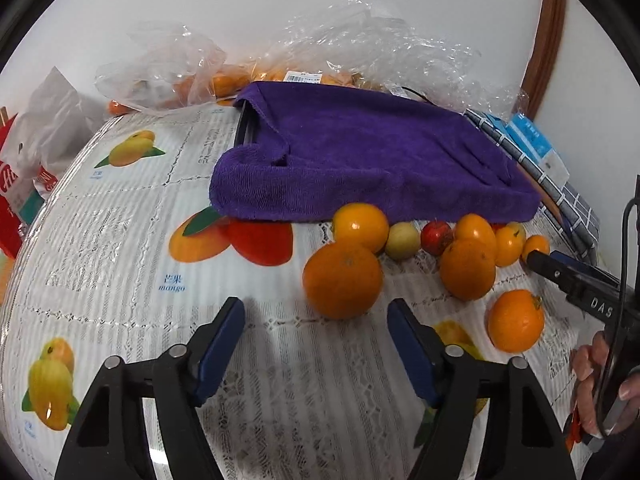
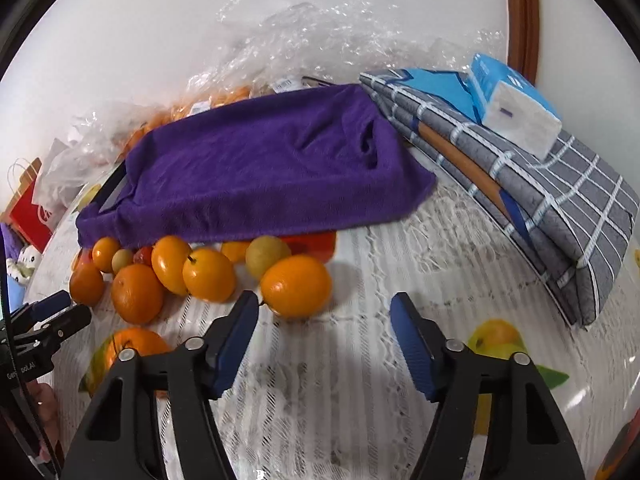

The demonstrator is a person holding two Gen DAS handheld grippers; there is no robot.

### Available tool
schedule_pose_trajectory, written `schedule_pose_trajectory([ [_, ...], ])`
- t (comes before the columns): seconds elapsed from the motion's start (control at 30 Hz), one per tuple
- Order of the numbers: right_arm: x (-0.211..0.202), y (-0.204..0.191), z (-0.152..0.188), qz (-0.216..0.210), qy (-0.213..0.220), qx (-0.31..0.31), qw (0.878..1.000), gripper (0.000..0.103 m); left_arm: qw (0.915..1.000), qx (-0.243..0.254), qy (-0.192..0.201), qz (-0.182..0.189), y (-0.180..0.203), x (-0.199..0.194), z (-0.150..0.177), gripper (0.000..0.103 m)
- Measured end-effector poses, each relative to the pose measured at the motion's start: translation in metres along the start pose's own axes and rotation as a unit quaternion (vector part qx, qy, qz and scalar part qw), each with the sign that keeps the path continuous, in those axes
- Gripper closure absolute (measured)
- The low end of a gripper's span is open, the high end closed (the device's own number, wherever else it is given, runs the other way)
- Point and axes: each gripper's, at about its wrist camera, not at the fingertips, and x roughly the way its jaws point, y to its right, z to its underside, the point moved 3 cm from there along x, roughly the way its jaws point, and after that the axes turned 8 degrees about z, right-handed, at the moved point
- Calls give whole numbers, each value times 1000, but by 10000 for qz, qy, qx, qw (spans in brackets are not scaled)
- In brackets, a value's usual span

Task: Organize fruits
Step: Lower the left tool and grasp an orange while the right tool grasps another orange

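Left wrist view: big round orange (image 1: 342, 280) sits just ahead of the wide-open, empty left hand-held gripper (image 1: 316, 312); right hand-held gripper (image 2: 324, 308) gapes empty too.

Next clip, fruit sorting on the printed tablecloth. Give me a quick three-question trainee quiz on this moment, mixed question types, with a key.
1. True or false: the left claw is shut on an orange.
2. What lies along the near edge of the purple towel? A) loose fruit B) spoons C) cups
3. Fill in: the tissue pack rests on a folded grey ____ cloth.

Key:
1. False; both the left claw and the right claw are open and hold nothing.
2. A; oranges such as the big orange and a few small fruits.
3. Checked.
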Motion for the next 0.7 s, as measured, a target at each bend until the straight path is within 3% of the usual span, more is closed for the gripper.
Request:
schedule_pose_trajectory([
  [0.17,5,-11,-1,93,-70,-306,9995,42,10000,91,-22,-21,4,6,-8,36],
  [0.3,2,-8,0,-34,-53,-269,9996,58,9997,195,6,148,10,9,-11,62],
  [0.33,0,-7,0,-83,-17,-238,9997,64,9995,235,12,193,12,9,-11,64],
  [0.47,-7,-2,-2,-180,127,-97,9997,64,9980,98,97,611,9,5,-11,65],
  [0.7,-14,-2,-3,-511,286,-84,9982,65,9960,-419,455,644,-8,-8,-9,65],
])
